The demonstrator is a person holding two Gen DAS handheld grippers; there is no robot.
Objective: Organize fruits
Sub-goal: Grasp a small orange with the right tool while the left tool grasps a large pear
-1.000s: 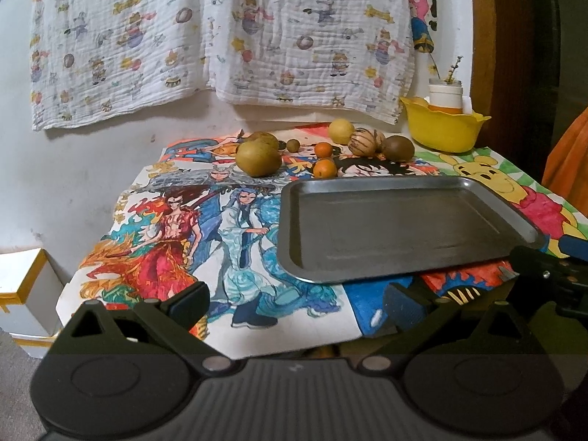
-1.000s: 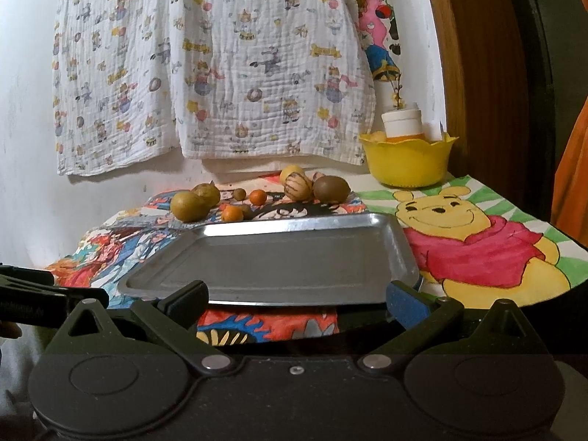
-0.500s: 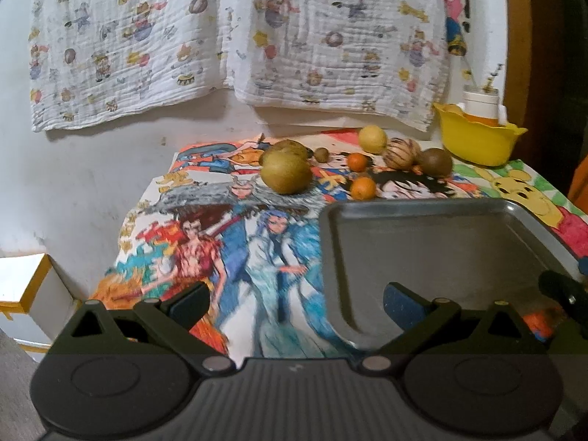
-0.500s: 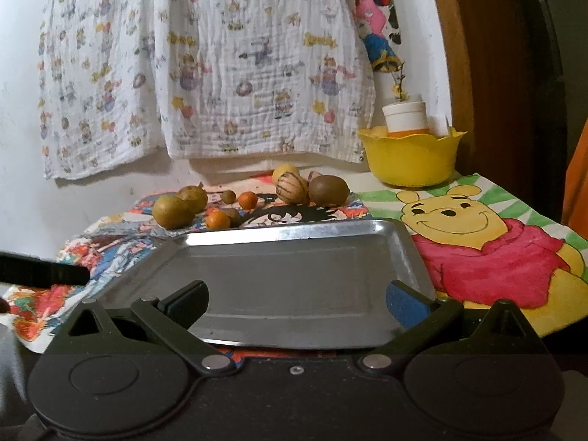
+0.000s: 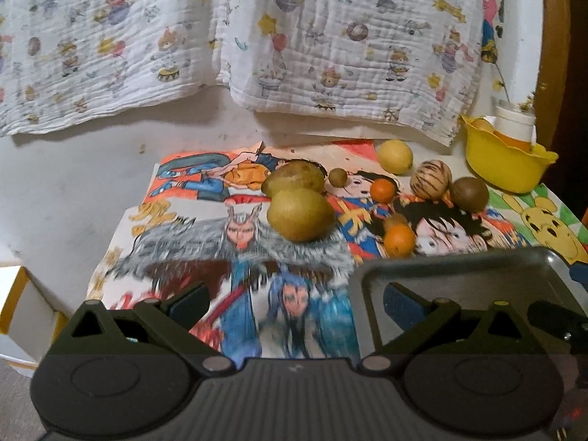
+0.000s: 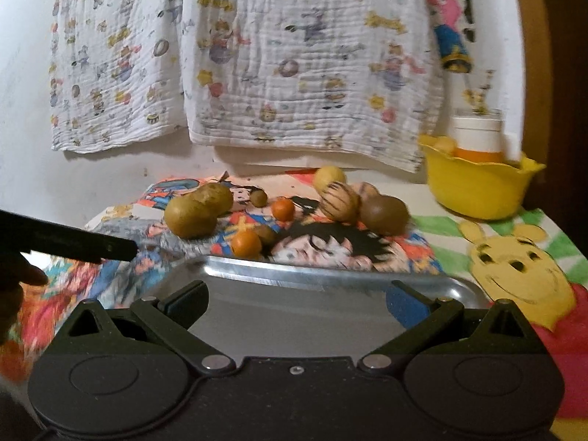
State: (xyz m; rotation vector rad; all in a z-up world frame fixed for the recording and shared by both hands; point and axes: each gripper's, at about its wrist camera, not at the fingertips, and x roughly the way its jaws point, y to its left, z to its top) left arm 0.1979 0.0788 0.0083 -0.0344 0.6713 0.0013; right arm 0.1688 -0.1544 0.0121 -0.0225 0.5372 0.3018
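Several fruits lie in a loose row at the back of the table: two greenish-brown pears (image 5: 299,214) (image 6: 191,217), small oranges (image 5: 399,240) (image 6: 246,243), a yellow lemon (image 5: 395,156), a striped round fruit (image 5: 430,179) (image 6: 339,201) and a brown kiwi (image 5: 469,189) (image 6: 384,214). An empty metal tray (image 5: 459,268) (image 6: 294,279) sits in front of them. My left gripper (image 5: 296,299) is open over the cartoon cloth, left of the tray. My right gripper (image 6: 296,299) is open above the tray's near part. Neither holds anything.
A yellow bowl (image 5: 505,163) (image 6: 477,185) with a white jar stands at the back right. A printed cloth (image 5: 257,36) hangs on the wall behind. A white box (image 5: 22,316) sits below the table's left edge. The left gripper's finger (image 6: 73,244) shows in the right wrist view.
Both grippers have moved forward toward the fruits; the fruits and tray look larger and nearer. The left one also shifted left. Both stay open.
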